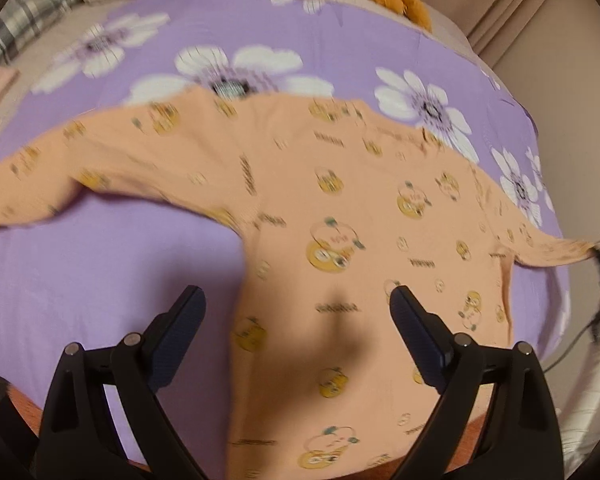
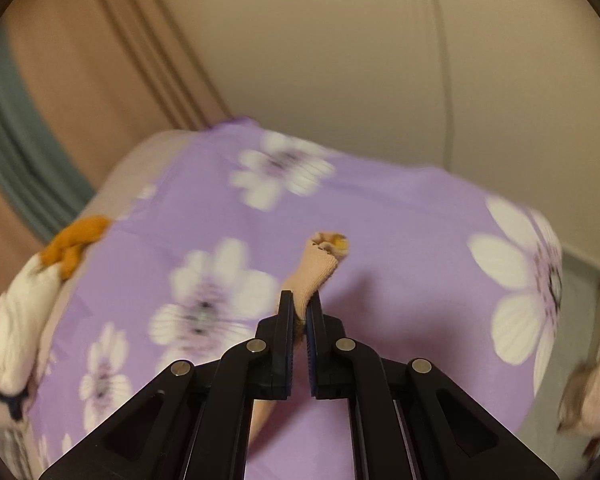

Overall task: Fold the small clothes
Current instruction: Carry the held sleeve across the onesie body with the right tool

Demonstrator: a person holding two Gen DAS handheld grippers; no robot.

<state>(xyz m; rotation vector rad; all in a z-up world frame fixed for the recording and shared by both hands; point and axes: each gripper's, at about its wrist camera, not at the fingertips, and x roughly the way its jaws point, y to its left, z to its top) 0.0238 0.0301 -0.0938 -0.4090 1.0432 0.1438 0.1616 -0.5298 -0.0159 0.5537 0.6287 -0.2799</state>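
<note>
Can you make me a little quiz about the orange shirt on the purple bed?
1. True or false: the right gripper is shut on a sleeve cuff of the orange shirt.
2. What does the left gripper hold? A) a sleeve B) nothing C) a pillow
3. Fill in: the purple bedsheet is printed with white ____.

Key: 1 true; 2 B; 3 flowers.
</note>
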